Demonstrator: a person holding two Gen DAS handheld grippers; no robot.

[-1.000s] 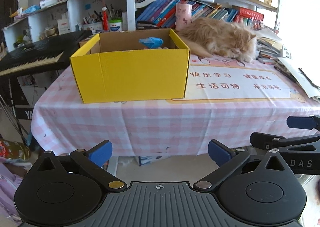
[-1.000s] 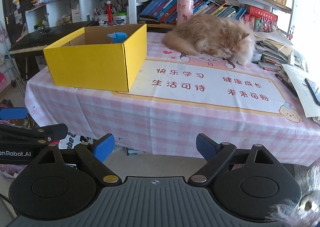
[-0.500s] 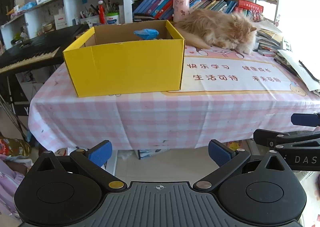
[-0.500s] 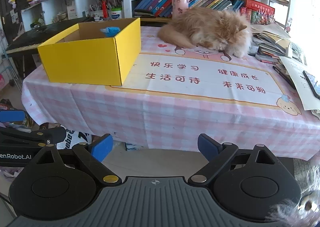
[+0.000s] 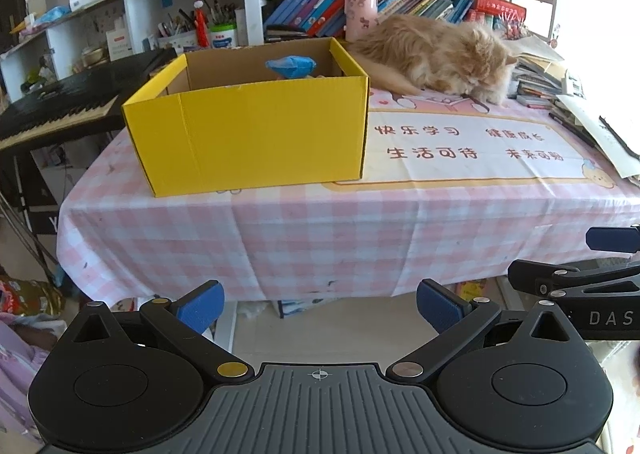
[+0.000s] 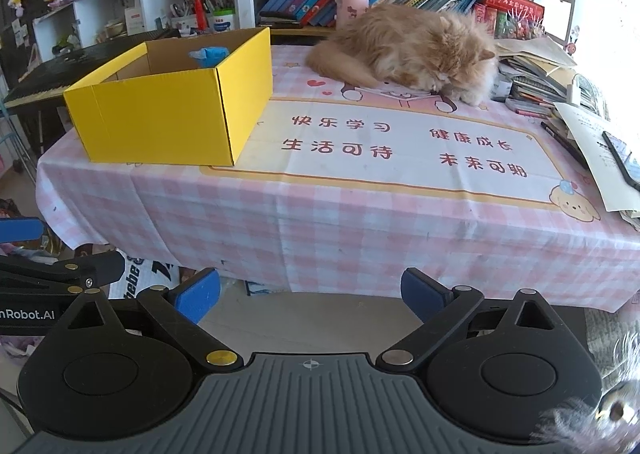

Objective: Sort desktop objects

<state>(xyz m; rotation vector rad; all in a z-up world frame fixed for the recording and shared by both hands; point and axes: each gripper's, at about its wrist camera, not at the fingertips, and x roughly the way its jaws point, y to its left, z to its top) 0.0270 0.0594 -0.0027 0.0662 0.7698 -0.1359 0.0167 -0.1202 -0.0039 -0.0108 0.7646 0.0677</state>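
Both my claws, left gripper (image 5: pixel 318 308) and right gripper (image 6: pixel 310 294), hang spread and empty, the right's jaws just widened. Ahead, the yellow box (image 5: pixel 256 133) already holds a blue item (image 5: pixel 291 66); books and papers (image 6: pixel 560 101) far right look unsorted

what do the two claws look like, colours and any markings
Both match: the left claw and right claw have black linkage arms with round black hubs, blue ribbed pads, brass and silver pivot pins, and a grey ribbed base with a crosshair mark. White lettering runs along their sides.
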